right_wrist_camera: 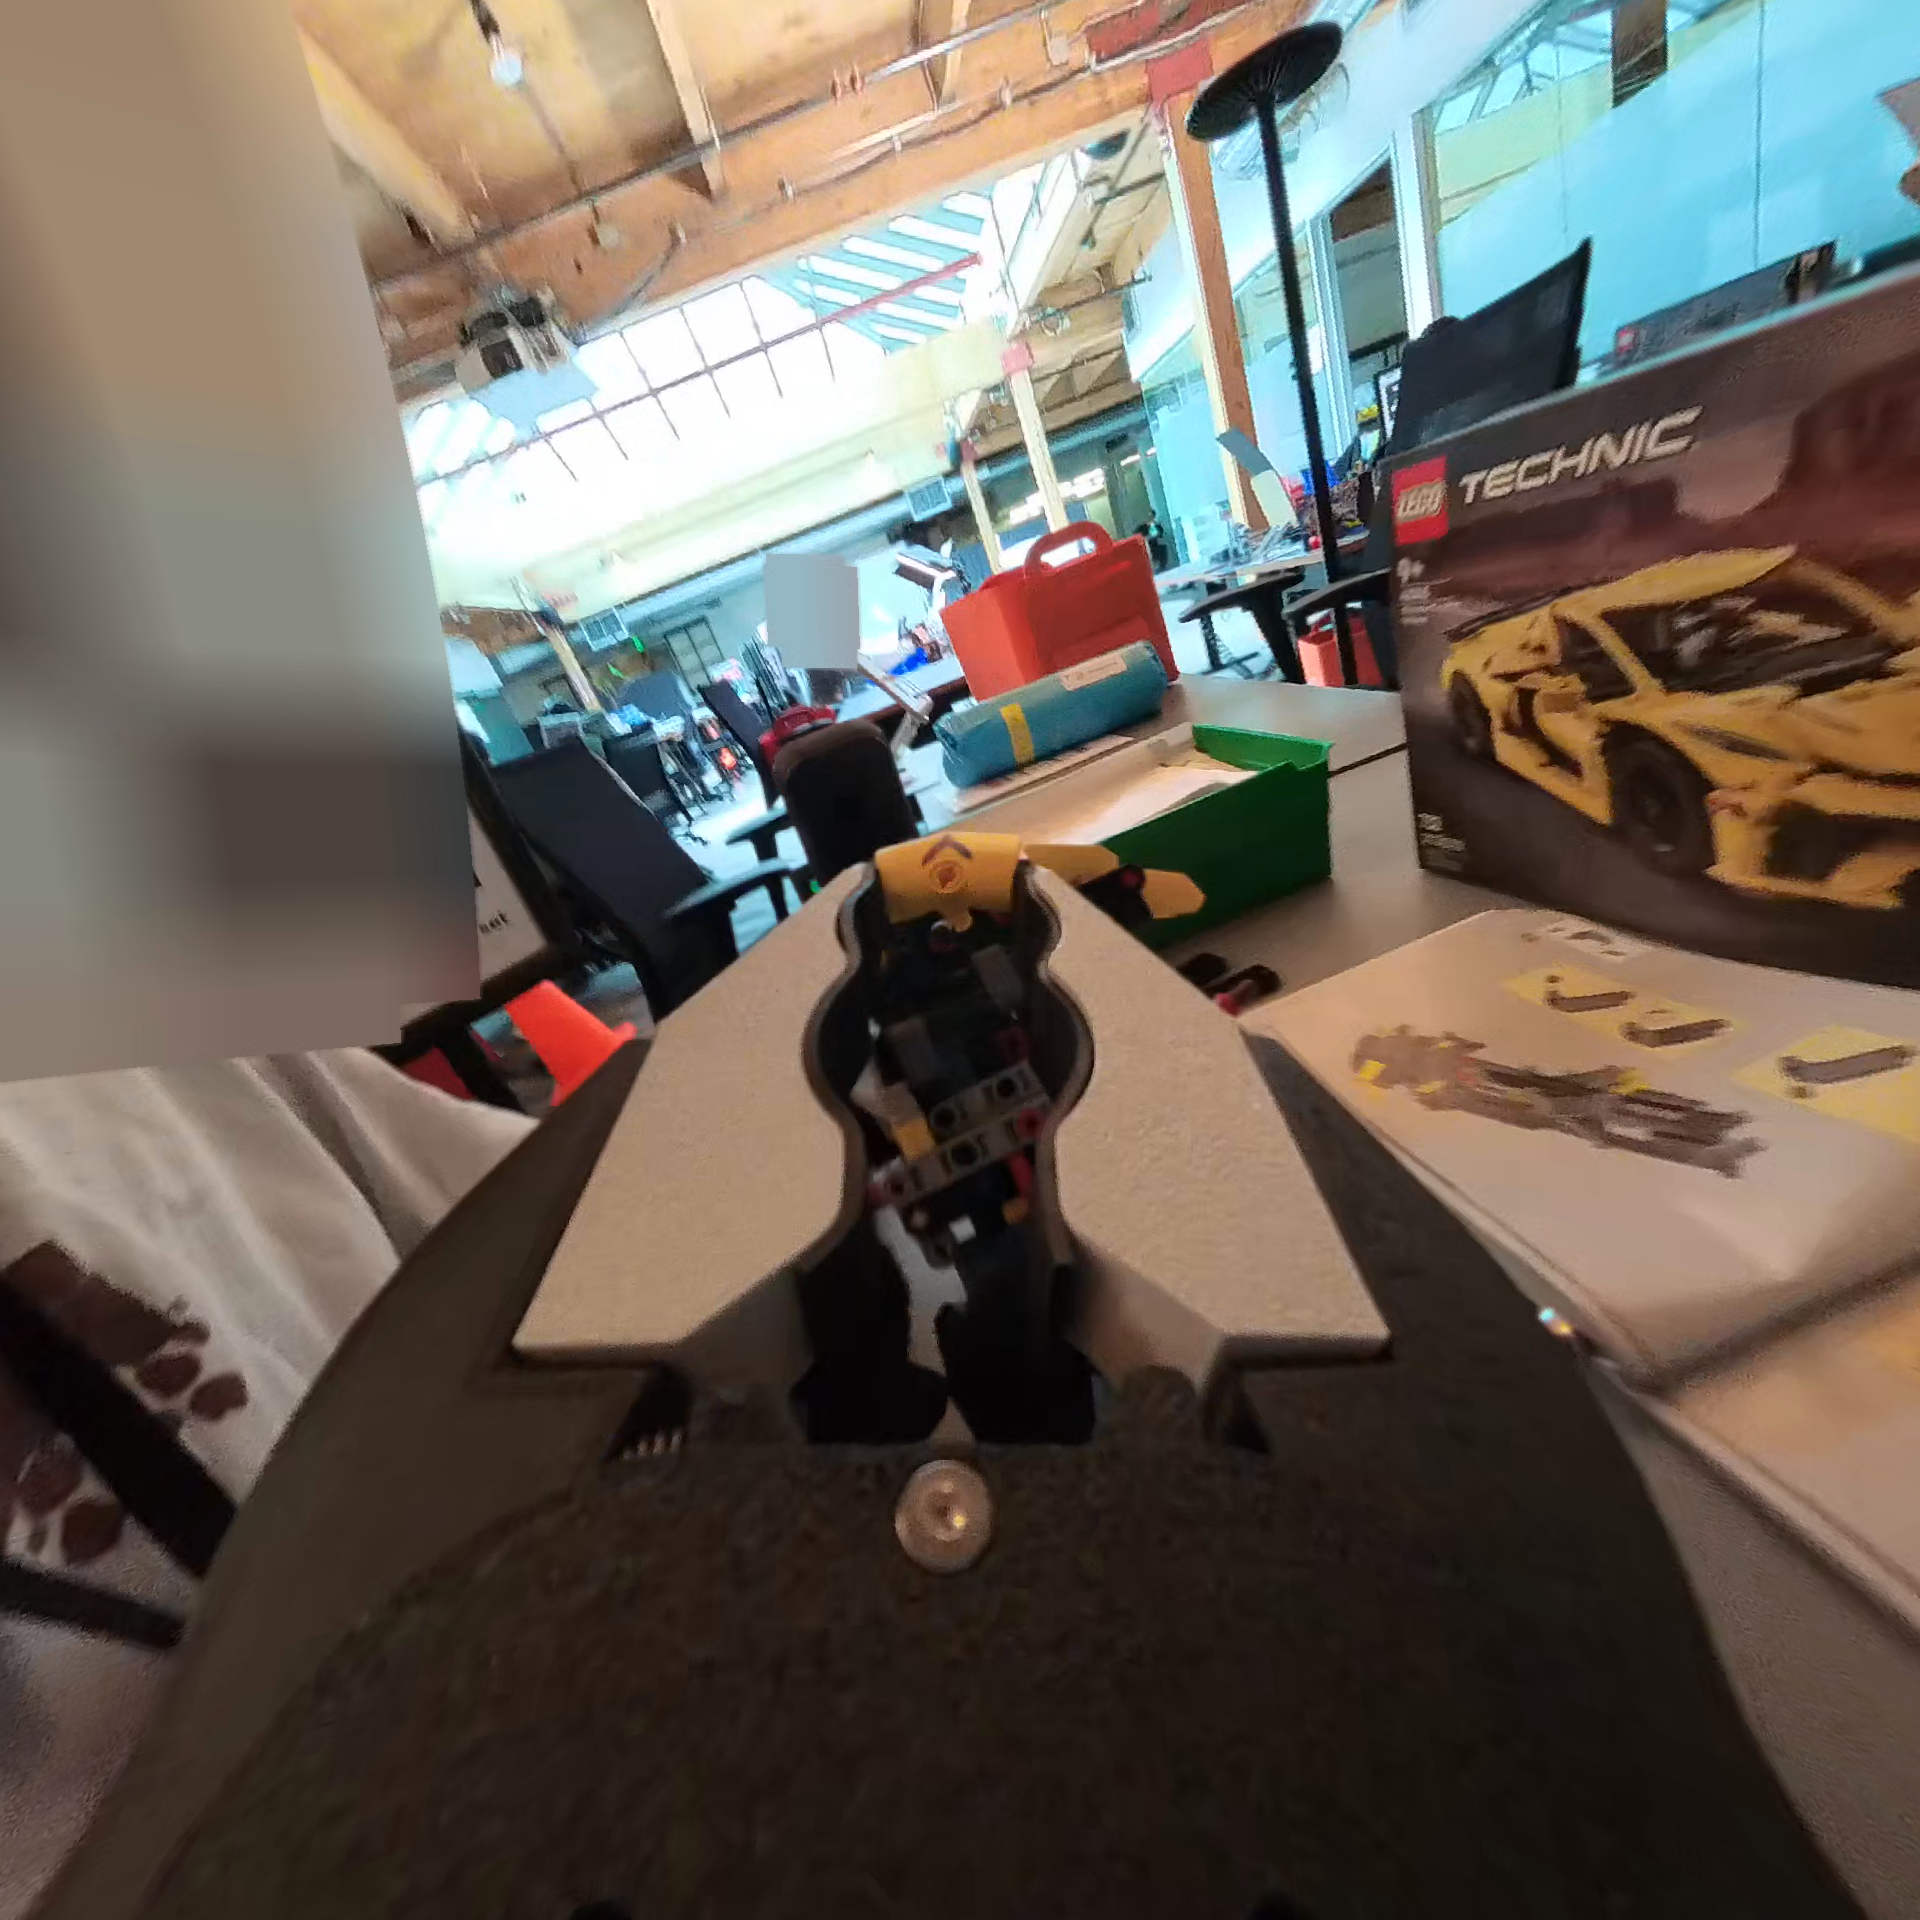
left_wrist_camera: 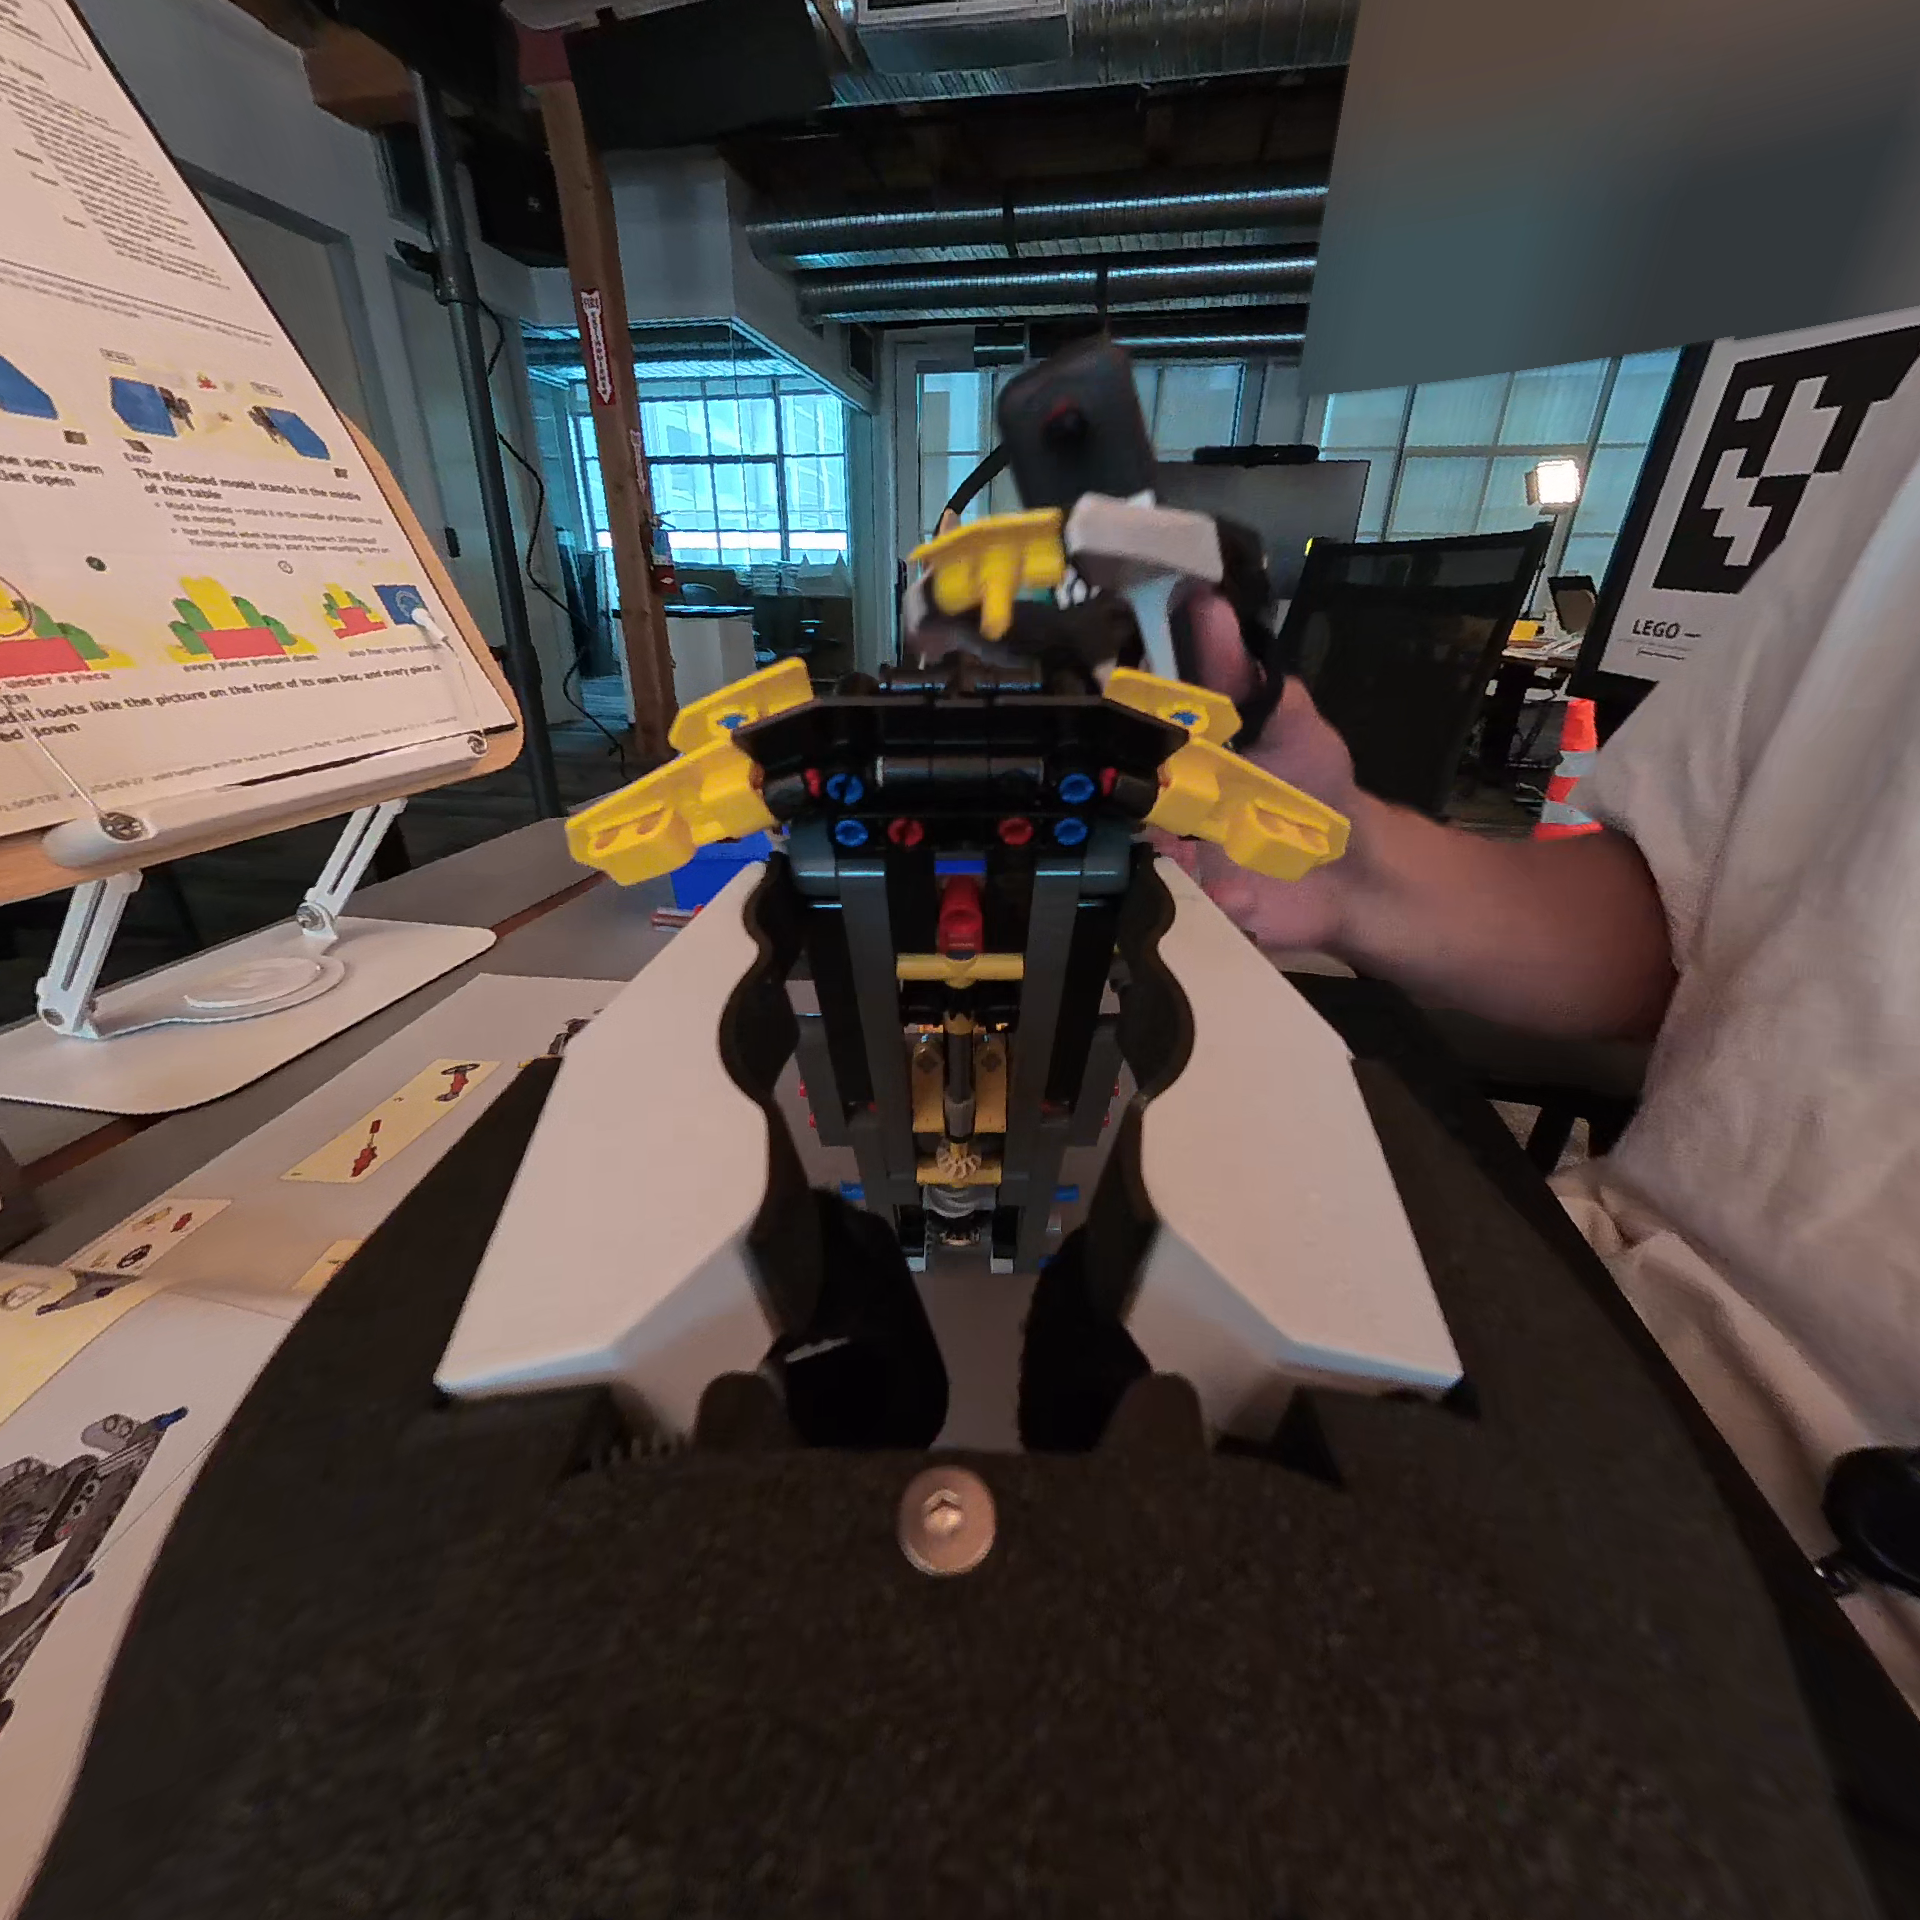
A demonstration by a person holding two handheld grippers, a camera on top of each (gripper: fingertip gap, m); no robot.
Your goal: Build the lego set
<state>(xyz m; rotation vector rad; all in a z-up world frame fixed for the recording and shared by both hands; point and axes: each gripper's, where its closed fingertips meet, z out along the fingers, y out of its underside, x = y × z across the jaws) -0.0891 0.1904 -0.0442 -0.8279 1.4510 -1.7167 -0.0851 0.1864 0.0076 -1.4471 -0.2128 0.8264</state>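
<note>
The fingers (left_wrist_camera: 582,1122) of the left gripper (left_wrist_camera: 961,894) are closed on the car frame (left_wrist_camera: 956,1039), a long black and grey model held above the table (left_wrist_camera: 436,1039), its yellow wing parts (left_wrist_camera: 665,821) spread at the far end. The right gripper (right_wrist_camera: 951,904) has narrow fingers (right_wrist_camera: 727,1143) clamped on a smaller black model piece (right_wrist_camera: 956,1091) with a yellow cap (right_wrist_camera: 945,873). On the table stand the set's box (right_wrist_camera: 1662,686), an open instruction booklet (right_wrist_camera: 1558,1122) and a green tray (right_wrist_camera: 1236,831).
</note>
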